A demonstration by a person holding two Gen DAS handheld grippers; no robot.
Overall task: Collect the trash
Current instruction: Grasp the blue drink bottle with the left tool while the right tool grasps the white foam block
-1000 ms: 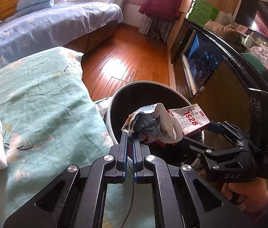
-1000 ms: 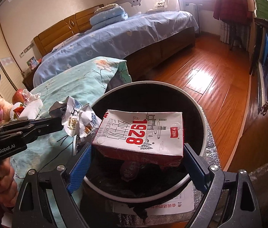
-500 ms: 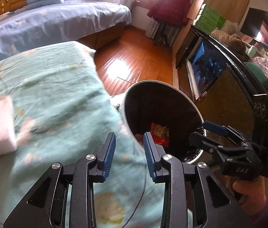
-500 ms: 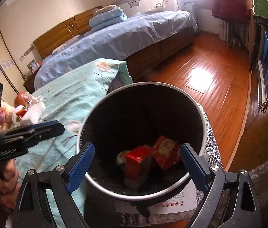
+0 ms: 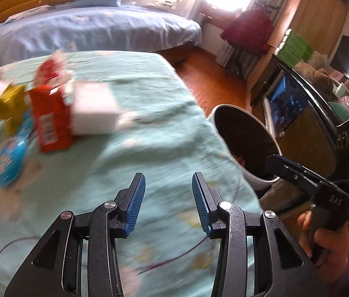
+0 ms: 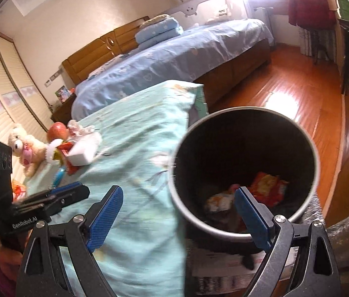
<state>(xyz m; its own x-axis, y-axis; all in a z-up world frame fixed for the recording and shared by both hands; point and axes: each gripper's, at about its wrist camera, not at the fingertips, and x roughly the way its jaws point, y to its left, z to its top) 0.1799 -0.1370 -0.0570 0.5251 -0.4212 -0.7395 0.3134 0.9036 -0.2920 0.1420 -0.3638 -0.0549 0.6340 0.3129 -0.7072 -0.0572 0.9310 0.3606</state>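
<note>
Bedside: blurred, seemingly crumpled trash (image 5: 51, 113) heaped.

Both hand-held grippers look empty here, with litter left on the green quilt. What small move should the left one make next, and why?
Probably reach the left hand-held gripper forward and left toward the red carton in the litter pile. Its jaws stand open with nothing between them, the carton lies on the green quilt beside a white box, and the bin already holds wrappers. The right hand-held gripper is open too.

Two black hand-held grippers with blue ribbed pads

Left gripper (image 5: 168, 200) shows silver screws and "GenRobot.AI" lettering; right gripper (image 6: 178, 214) reads "DAS", with a green light and bare-skinned fingers (image 5: 322, 235) behind it.
</note>
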